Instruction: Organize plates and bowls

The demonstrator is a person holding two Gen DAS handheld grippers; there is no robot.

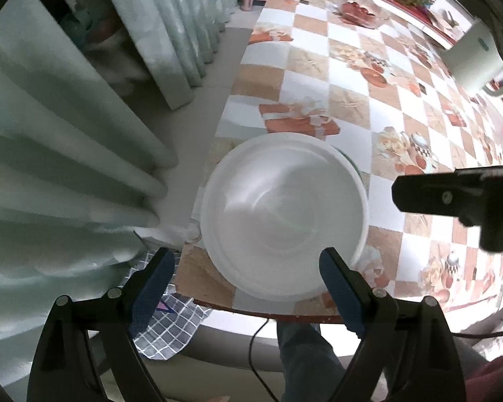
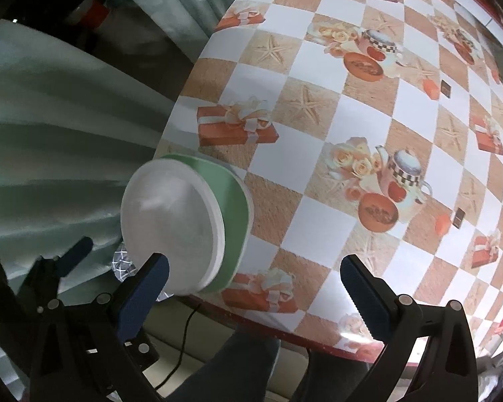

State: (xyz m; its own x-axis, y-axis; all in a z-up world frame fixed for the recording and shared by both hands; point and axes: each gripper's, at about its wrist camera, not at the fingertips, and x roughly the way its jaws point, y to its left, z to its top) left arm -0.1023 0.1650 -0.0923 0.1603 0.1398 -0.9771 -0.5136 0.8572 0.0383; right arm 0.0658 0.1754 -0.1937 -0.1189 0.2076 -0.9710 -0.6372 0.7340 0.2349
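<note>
Left wrist view: the left tongs (image 1: 244,278) are standing apart above a white bowl (image 1: 283,216), gripping nothing. The bowl is sitting near the corner of the checkered worktop (image 1: 352,77), on a green plate (image 1: 347,160) that is barely showing. The right tongs (image 1: 452,197) are entering at the right edge.

Right wrist view: the right tongs (image 2: 255,278) are standing wide apart and empty. The bowl (image 2: 171,224) is resting in the green plate (image 2: 234,207) by the worktop (image 2: 318,117) edge, beside the left finger.
</note>
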